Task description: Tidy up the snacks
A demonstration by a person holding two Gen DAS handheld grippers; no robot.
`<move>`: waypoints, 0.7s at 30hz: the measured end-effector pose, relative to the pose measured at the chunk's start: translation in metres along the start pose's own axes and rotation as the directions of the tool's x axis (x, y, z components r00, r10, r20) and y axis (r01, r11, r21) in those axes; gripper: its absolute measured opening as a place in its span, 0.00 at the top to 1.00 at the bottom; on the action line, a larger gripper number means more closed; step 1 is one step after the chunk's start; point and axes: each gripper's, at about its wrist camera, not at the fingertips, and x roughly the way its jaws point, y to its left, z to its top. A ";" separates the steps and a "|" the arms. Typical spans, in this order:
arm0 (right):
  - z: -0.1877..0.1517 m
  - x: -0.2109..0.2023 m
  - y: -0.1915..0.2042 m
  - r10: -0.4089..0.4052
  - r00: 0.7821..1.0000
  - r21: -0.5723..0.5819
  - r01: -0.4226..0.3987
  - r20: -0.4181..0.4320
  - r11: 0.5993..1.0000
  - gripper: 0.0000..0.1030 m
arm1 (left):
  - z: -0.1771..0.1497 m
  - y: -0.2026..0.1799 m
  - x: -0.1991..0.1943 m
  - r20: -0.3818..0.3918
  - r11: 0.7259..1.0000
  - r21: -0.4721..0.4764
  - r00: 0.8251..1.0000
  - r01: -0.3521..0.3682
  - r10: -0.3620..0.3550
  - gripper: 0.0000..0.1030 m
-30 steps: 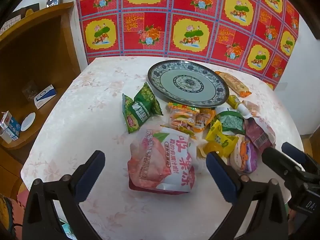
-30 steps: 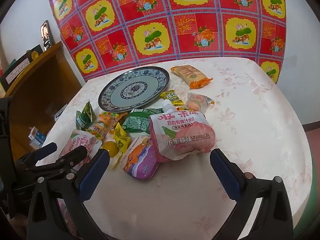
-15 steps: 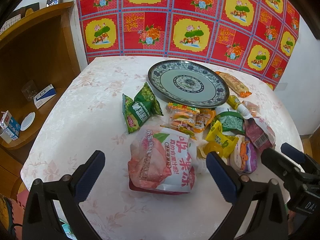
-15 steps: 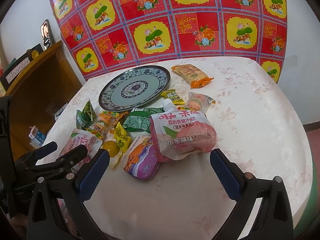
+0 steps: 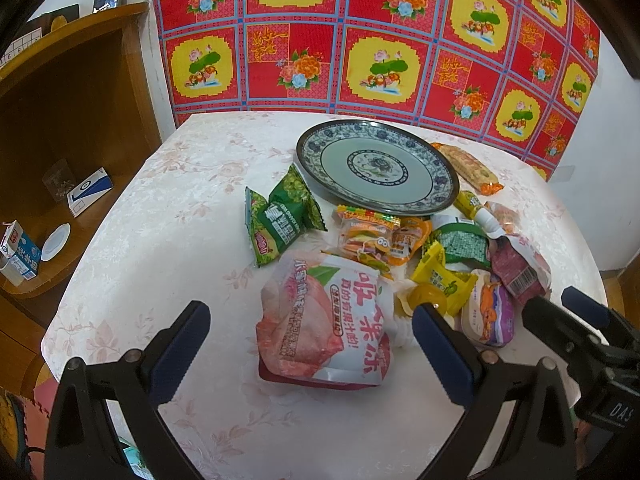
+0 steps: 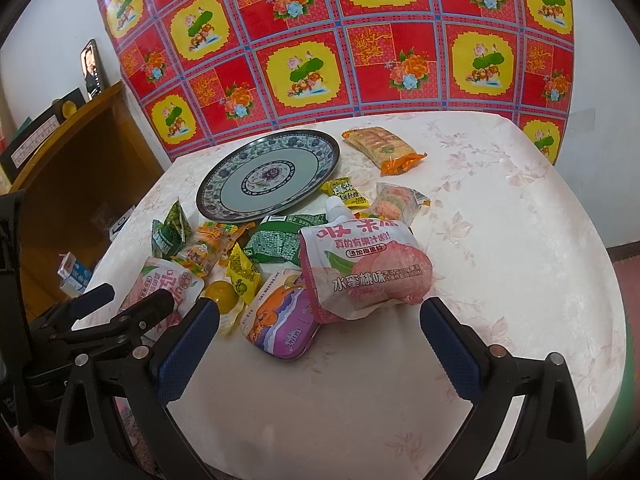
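Observation:
A blue-patterned plate point(image 5: 440, 194) point(image 6: 216, 194) lies empty at the back of the table. In front of it lies a heap of snack packets. A pink peach jelly pouch point(image 5: 324, 320) lies between the fingers of my open left gripper point(image 5: 308, 340). A second peach pouch point(image 6: 364, 268) lies just ahead of my open right gripper point(image 6: 320, 340), beside a purple tin point(image 6: 280, 320). Green packets point(image 5: 280, 216), a yellow packet point(image 5: 438, 276), a yellow jelly cup point(image 6: 222, 296) and an orange biscuit pack point(image 6: 380, 148) lie around. Both grippers are empty.
The table point(image 6: 500, 240) has a pale floral cloth. A wooden shelf point(image 5: 72, 120) with small cartons stands at the left. A red and yellow patterned cloth point(image 5: 360, 40) hangs behind. Each gripper shows at the edge of the other's view.

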 end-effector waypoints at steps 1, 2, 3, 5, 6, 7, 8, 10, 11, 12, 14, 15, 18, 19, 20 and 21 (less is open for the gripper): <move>0.000 0.000 0.000 0.000 1.000 0.000 0.000 0.000 1.000 0.00 | 0.000 0.000 0.000 0.000 1.000 0.000 1.000 0.000 0.000 0.00; 0.000 0.000 0.000 0.000 1.000 0.000 0.000 -0.001 1.000 0.00 | 0.000 0.000 0.000 -0.001 1.000 0.000 1.000 0.000 0.000 0.00; 0.000 0.000 0.000 0.000 1.000 0.001 0.000 -0.001 1.000 0.01 | 0.000 0.000 0.000 -0.001 1.000 0.000 1.000 0.000 0.000 0.00; 0.000 0.000 0.000 0.000 1.000 0.001 0.000 -0.001 1.000 0.00 | 0.000 0.000 0.000 0.000 1.000 0.000 1.000 0.001 -0.001 0.00; 0.000 0.000 0.000 0.000 1.000 0.001 0.000 -0.001 1.000 0.00 | 0.000 0.000 0.000 0.000 1.000 0.000 1.000 0.001 -0.001 0.00; 0.000 0.000 0.000 0.001 1.000 0.002 -0.001 -0.001 1.000 0.00 | 0.000 0.000 0.000 0.000 1.000 0.000 1.000 0.000 0.000 0.00; -0.001 0.000 0.000 0.001 1.000 0.003 -0.001 -0.002 1.000 0.00 | 0.000 0.000 0.000 -0.001 1.000 0.001 1.000 0.000 0.000 0.00; -0.001 0.000 0.000 0.001 1.000 0.002 -0.001 -0.001 1.000 0.00 | 0.000 0.001 0.000 -0.001 1.000 0.000 1.000 0.001 -0.001 0.00; -0.001 0.001 0.000 0.001 1.000 0.002 -0.001 -0.002 1.000 0.01 | 0.000 0.001 0.000 -0.001 1.000 0.000 1.000 0.001 -0.001 0.00; -0.001 0.001 0.000 0.001 1.000 0.002 -0.001 -0.002 1.000 0.00 | 0.000 0.001 0.000 -0.001 1.000 0.000 1.000 0.001 -0.001 0.00; -0.001 0.001 0.000 0.002 1.000 0.002 -0.002 -0.002 1.000 0.01 | 0.000 0.001 0.000 -0.001 1.000 0.000 1.000 0.001 -0.001 0.00; -0.001 0.001 0.000 0.001 1.000 0.002 -0.001 -0.002 1.000 0.01 | 0.000 0.001 0.000 0.000 1.000 0.000 1.000 0.001 -0.001 0.00; -0.001 0.001 0.000 0.001 1.000 0.003 -0.001 -0.002 1.000 0.01 | 0.000 0.001 0.000 0.000 1.000 0.001 1.000 0.001 -0.001 0.00; -0.001 0.001 0.000 0.001 1.000 0.003 -0.001 -0.002 1.000 0.01 | 0.000 0.001 0.000 -0.001 1.000 0.001 1.000 0.001 -0.001 0.00; -0.002 0.001 0.000 0.001 1.000 0.003 -0.001 -0.003 1.000 0.01 | 0.000 0.001 0.000 -0.001 1.000 0.001 1.000 0.001 -0.001 0.00; -0.001 0.001 -0.001 0.001 1.000 0.003 -0.001 -0.003 1.000 0.00 | 0.000 0.001 0.000 -0.001 1.000 0.001 1.000 0.001 -0.001 0.00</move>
